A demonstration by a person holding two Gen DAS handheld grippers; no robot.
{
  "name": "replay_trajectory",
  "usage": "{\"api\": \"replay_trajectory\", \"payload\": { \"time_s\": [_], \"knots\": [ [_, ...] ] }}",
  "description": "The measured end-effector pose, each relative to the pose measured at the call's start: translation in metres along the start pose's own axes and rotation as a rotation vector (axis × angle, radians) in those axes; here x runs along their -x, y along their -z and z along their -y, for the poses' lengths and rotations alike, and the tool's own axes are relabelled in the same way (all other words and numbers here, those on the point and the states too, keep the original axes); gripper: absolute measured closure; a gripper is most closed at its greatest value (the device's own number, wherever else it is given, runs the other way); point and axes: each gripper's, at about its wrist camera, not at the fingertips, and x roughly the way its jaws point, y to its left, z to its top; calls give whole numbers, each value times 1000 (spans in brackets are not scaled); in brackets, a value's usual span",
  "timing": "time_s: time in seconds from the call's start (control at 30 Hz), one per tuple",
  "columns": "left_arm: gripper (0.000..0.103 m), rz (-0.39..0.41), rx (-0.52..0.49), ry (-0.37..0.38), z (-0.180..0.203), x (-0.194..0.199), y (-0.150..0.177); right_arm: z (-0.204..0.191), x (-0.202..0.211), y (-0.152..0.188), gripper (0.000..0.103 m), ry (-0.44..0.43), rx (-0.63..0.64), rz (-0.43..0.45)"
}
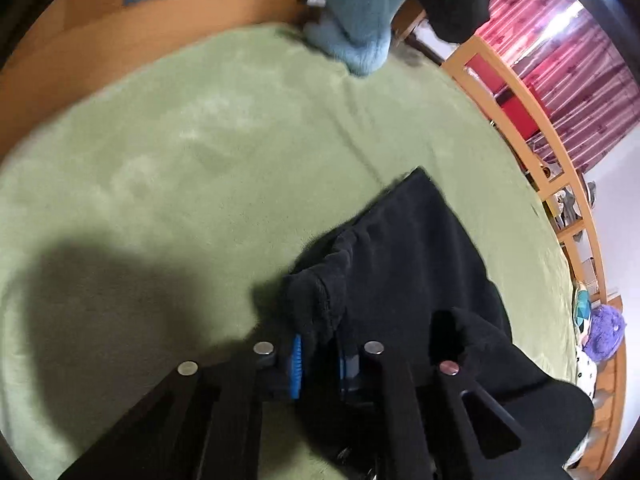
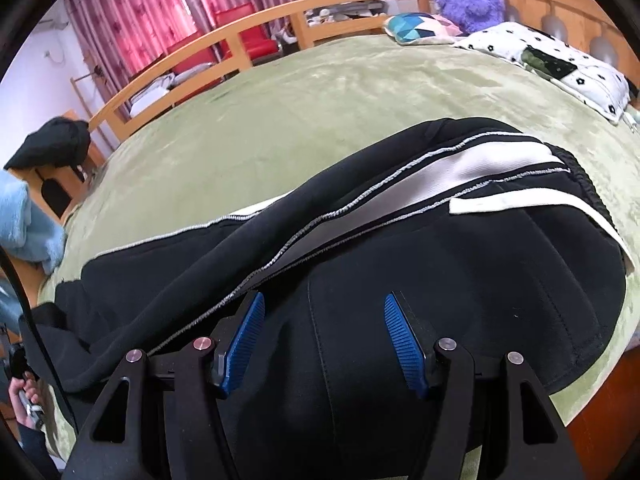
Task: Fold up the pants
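surface: green blanket [image 2: 320, 92] | bed rail [image 2: 256, 24] | curtains [image 2: 132, 8]

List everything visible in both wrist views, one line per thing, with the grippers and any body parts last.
pants: one, black with white side stripes, spread across the near side of the bed
bed cover: one, green, over the whole bed
blanket: one, light blue, fluffy, at the bed's far end
bed rail: one, light wood, along the far side
plush toy: one, purple, by the headboard
cushion: one, teal and pink, beside the plush
pillow: one, white with black dots, near the headboard
curtains: pink-red, behind the rail
left gripper: black with blue pads, shut on the pants' edge
right gripper: black with blue pads, open above the pants
hand: one, lower left edge of the right view
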Motion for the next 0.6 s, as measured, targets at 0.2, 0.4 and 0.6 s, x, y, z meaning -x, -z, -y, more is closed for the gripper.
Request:
{"api": "replay_trajectory", "payload": {
  "time_s": [0.2,0.4,0.6],
  "knots": [
    [92,33,96,-44,-57,48,14,5,21,-4,41,42,41,36],
    [74,25,30,-185,-37,59,29,34,40,-18,41,60,57,56],
    [45,129,-120,-245,18,109,37,100,52,-40,25,194,56,100]
  ]
}}
